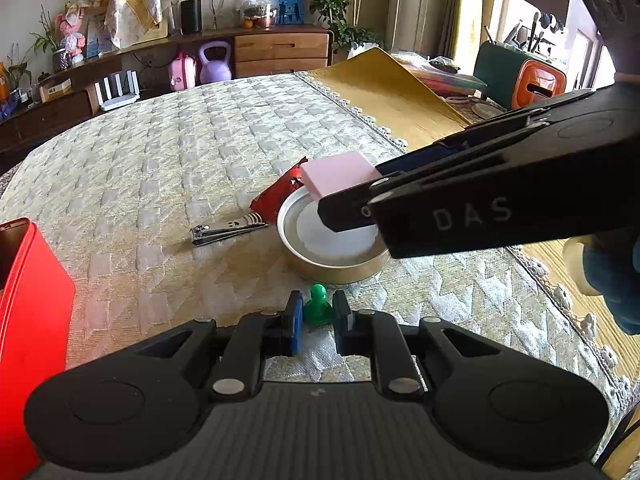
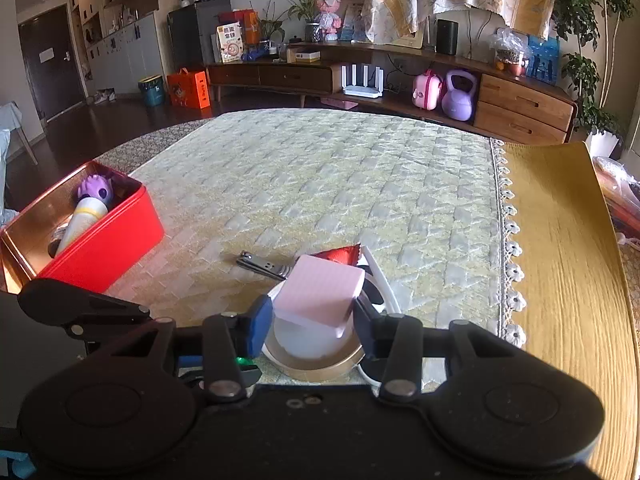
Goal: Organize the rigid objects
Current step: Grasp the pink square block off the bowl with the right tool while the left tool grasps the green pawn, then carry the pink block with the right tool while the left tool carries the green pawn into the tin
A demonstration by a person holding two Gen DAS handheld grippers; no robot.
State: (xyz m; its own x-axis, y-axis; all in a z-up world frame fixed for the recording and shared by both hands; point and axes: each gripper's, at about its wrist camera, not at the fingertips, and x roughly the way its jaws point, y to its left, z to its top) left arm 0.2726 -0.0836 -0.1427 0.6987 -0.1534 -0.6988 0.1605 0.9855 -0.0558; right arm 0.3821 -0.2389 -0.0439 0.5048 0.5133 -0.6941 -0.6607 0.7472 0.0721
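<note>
My right gripper [image 2: 313, 322] is shut on a pink block [image 2: 320, 294] and holds it tilted above a round gold-rimmed lid [image 2: 316, 360]. The same block [image 1: 340, 174] and lid [image 1: 332, 248] show in the left wrist view under the right gripper's fingers [image 1: 348, 208]. My left gripper [image 1: 316, 318] has its blue pads on either side of a small green pawn-shaped piece [image 1: 318, 304] standing on the cloth; I cannot tell whether they touch it. A nail clipper [image 1: 226, 232] and a red wrapper [image 1: 280, 194] lie left of the lid.
A red tin box [image 2: 100, 240] at the left holds a purple toy [image 2: 96, 190] and a white tube [image 2: 82, 226]; its corner shows in the left wrist view [image 1: 28, 300]. A quilted cloth [image 2: 320, 184] covers the table, a gold mat [image 2: 560, 240] lies right.
</note>
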